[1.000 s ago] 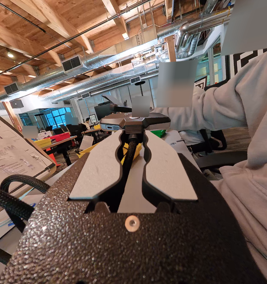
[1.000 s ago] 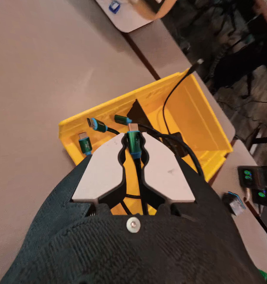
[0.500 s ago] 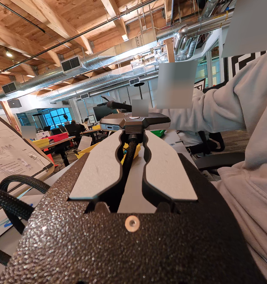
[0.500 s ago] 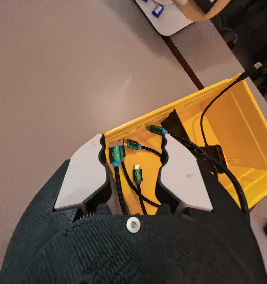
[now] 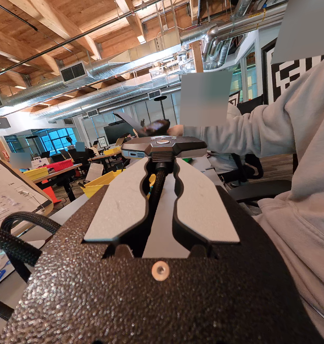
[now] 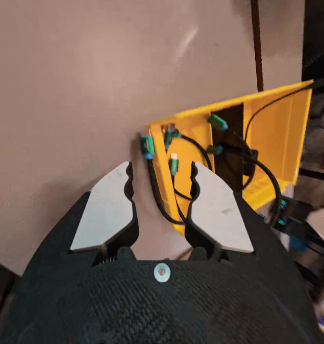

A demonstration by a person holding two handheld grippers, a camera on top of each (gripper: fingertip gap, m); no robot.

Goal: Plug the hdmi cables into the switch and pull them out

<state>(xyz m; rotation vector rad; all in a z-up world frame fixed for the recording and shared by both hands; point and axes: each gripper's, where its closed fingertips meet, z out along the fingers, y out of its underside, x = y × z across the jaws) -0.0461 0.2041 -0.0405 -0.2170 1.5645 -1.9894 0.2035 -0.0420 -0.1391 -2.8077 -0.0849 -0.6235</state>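
Note:
In the left wrist view my left gripper (image 5: 161,162) is shut on the black braided cable (image 5: 158,186) just behind the grey-black switch (image 5: 164,147) and holds the switch up in the air. A port shows on the switch's left face. In the right wrist view my right gripper (image 6: 161,164) is open and empty above the table (image 6: 64,93), next to a yellow bin (image 6: 276,130). Several green HDMI plugs lie in the bin. One green plug (image 6: 147,145) lies over the bin's near edge on the table. The view is blurred.
A black divider (image 6: 229,130) splits the bin. Small dark devices with green lights (image 6: 282,214) sit at the right edge. A person's grey sleeve (image 5: 259,134) crosses behind the switch. A board with paper (image 5: 12,191) stands at left, and a yellow bin (image 5: 101,183) lies beyond.
My right gripper has opened, let go of the green plug and drawn back from the bin. The plug now lies at the bin's edge. My left gripper still holds the switch cable.

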